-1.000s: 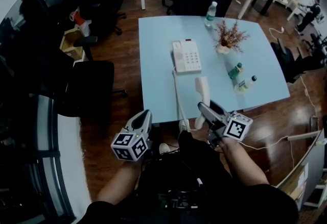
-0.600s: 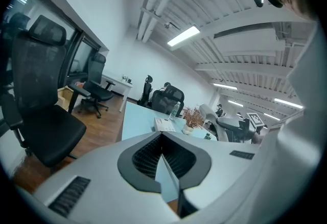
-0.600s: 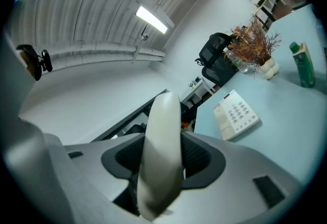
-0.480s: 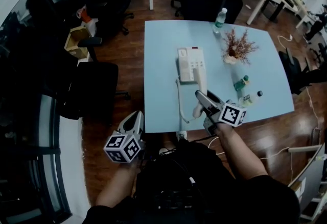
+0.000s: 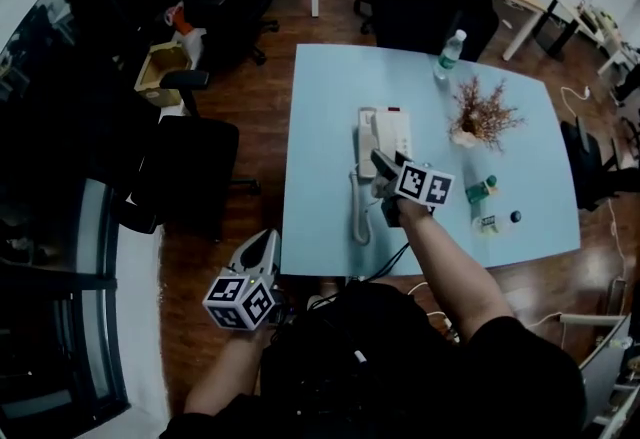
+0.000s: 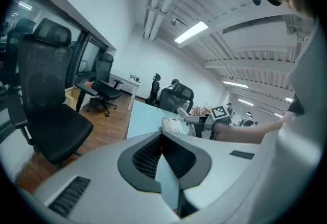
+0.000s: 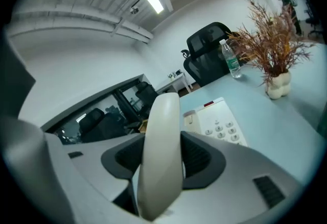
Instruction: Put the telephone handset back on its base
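My right gripper (image 5: 384,167) is shut on the white handset (image 7: 161,151), which stands up between the pads in the right gripper view. In the head view the handset (image 5: 369,143) hangs over the left side of the white telephone base (image 5: 392,132) in the middle of the light blue table (image 5: 320,127). The base (image 7: 218,123) and its keypad lie just ahead of the jaws. The cord (image 5: 355,212) trails toward the table's near edge. My left gripper (image 5: 262,239) hangs shut and empty, off the table's near left corner; its view shows the left gripper (image 6: 161,135) with pads meeting.
A dried plant in a white vase (image 5: 478,117) stands right of the base, a water bottle (image 5: 448,52) at the far edge, and two small bottles (image 5: 482,190) near the right edge. Black office chairs (image 5: 190,167) stand left of and behind the table.
The right gripper has carried the handset from the table's near edge forward to the base. The left gripper has stayed low beside the person.
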Tool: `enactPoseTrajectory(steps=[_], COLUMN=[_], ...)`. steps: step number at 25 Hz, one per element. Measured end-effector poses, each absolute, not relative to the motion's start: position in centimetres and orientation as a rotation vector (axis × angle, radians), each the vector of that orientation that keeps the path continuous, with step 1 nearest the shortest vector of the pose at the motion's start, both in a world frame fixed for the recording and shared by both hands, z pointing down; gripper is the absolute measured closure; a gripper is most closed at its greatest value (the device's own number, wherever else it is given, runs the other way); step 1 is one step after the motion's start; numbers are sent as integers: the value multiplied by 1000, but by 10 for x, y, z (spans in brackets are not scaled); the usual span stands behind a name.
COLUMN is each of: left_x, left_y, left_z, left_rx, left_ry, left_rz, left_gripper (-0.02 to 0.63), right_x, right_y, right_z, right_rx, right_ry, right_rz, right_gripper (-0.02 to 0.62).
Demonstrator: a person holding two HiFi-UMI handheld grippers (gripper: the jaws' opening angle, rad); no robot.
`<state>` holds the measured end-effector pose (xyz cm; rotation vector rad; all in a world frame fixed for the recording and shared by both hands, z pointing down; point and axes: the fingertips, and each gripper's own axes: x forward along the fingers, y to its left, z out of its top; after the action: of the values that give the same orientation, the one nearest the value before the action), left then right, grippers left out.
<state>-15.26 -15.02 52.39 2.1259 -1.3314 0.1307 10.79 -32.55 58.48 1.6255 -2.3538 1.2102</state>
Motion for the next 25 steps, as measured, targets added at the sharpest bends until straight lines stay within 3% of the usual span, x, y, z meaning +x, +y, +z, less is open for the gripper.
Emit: enactPoseTrajectory(steps=[9, 25], left_x=[-137, -141], left_y=[-174, -181], left_z=[523, 530], left_rx=[2106, 2017], left_ry=[-1355, -1435], left_rz=[164, 161], left_gripper=[606, 606], right_x=[112, 103], right_y=[-386, -411], right_z=[644, 672], right_rx=[1766, 1729], right_ry=[-2066, -2027], right_rz=[1109, 1027], right_gripper=[362, 360])
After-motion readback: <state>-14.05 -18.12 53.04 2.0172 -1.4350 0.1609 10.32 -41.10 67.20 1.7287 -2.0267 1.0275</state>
